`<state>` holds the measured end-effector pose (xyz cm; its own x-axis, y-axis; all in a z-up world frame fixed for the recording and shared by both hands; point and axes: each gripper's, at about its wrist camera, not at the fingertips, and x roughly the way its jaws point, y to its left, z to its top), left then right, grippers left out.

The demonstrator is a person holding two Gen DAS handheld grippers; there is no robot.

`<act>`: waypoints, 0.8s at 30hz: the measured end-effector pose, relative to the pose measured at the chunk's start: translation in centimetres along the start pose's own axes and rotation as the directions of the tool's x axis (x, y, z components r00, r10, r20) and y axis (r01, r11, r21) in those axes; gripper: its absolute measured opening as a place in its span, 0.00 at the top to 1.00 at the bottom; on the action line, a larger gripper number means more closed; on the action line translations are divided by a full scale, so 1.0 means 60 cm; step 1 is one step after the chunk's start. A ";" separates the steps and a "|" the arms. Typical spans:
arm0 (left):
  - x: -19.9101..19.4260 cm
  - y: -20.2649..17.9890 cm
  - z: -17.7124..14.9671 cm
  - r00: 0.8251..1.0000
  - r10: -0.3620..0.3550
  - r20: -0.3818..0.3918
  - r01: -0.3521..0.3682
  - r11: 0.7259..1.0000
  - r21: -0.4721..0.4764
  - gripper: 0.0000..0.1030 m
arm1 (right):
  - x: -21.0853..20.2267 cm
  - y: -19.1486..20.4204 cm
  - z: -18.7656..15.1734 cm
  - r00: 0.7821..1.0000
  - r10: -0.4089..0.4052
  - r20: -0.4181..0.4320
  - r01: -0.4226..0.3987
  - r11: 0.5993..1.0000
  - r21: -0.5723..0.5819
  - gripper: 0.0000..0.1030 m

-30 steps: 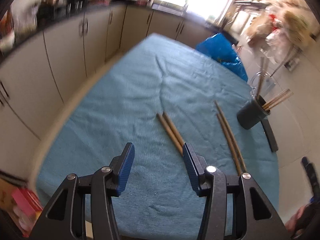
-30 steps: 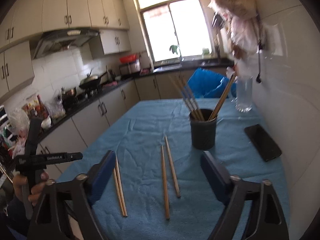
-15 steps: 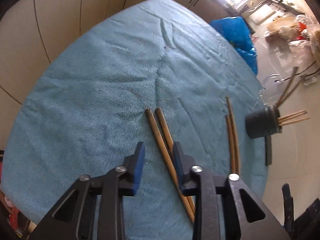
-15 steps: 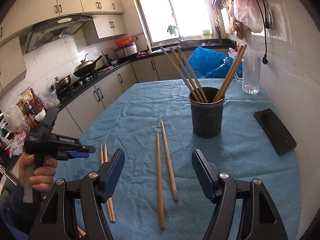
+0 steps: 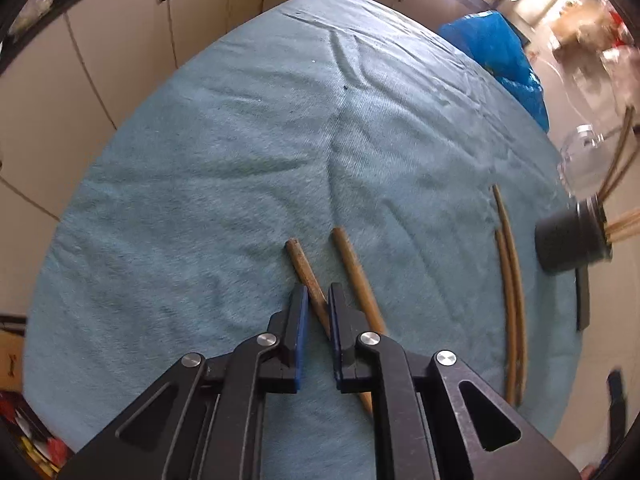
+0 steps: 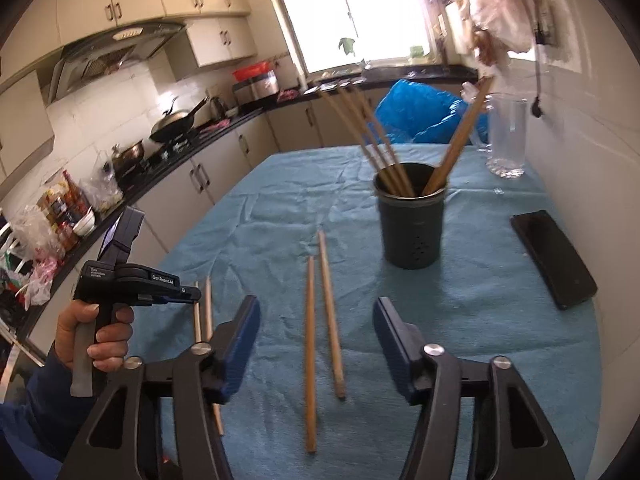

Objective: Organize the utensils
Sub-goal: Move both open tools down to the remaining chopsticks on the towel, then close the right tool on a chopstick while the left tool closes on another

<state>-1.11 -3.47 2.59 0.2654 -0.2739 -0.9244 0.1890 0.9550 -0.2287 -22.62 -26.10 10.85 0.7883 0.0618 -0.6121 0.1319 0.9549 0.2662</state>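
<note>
Wooden chopsticks lie in pairs on the blue cloth. My left gripper (image 5: 317, 292) is shut on the left chopstick (image 5: 305, 267) of the near pair; its mate (image 5: 356, 272) lies just right of the fingers. My left gripper also shows in the right wrist view (image 6: 192, 294), low over that pair (image 6: 208, 312). A second pair (image 5: 510, 280) lies to the right, in front of my right gripper (image 6: 316, 312), which is open and empty above that pair (image 6: 320, 312). A dark holder (image 6: 412, 216) with several chopsticks stands beyond.
A black phone (image 6: 554, 258) lies right of the holder near the wall. A clear glass jug (image 6: 506, 136) stands at the far right. A blue plastic bag (image 6: 424, 112) sits past the table's far end. Kitchen cabinets (image 5: 120, 40) run along the left.
My left gripper has come down to the near pair and closed from wide open onto the left chopstick. My right gripper has moved forward and lower toward the second pair, staying open.
</note>
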 end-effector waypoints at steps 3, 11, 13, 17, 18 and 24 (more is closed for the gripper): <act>-0.012 0.020 -0.009 1.000 -0.012 -0.002 0.012 1.000 0.018 0.90 | 0.027 0.018 0.011 0.998 0.031 -0.051 -0.032 0.999 -0.018 0.41; -0.011 0.074 -0.004 0.997 -0.078 -0.031 0.076 0.996 -0.038 0.98 | 0.168 0.042 0.060 0.972 0.059 -0.230 -0.062 0.998 -0.007 0.50; -0.009 0.086 -0.003 0.988 -0.143 -0.057 0.139 0.987 -0.077 0.98 | 0.197 0.033 0.069 0.962 0.073 -0.261 -0.069 0.997 0.024 0.51; -0.022 0.092 -0.004 0.976 -0.210 -0.051 0.205 0.974 -0.092 0.98 | 0.252 0.023 0.081 0.939 0.090 -0.331 -0.073 0.995 0.066 0.57; -0.024 0.094 -0.003 0.973 -0.225 -0.050 0.219 0.970 -0.102 0.97 | 0.260 0.021 0.082 0.936 0.087 -0.341 -0.068 0.995 0.068 0.57; -0.023 0.087 -0.008 0.968 -0.243 -0.066 0.236 0.967 -0.099 0.88 | 0.322 0.017 0.082 0.905 0.072 -0.418 -0.044 0.996 0.077 0.64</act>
<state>-0.95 1.94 2.53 0.1485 -0.4894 -0.8593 0.1512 0.8699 -0.4694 -4.32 -25.37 2.95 0.4721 0.2465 -0.8464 0.1432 0.9259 0.3495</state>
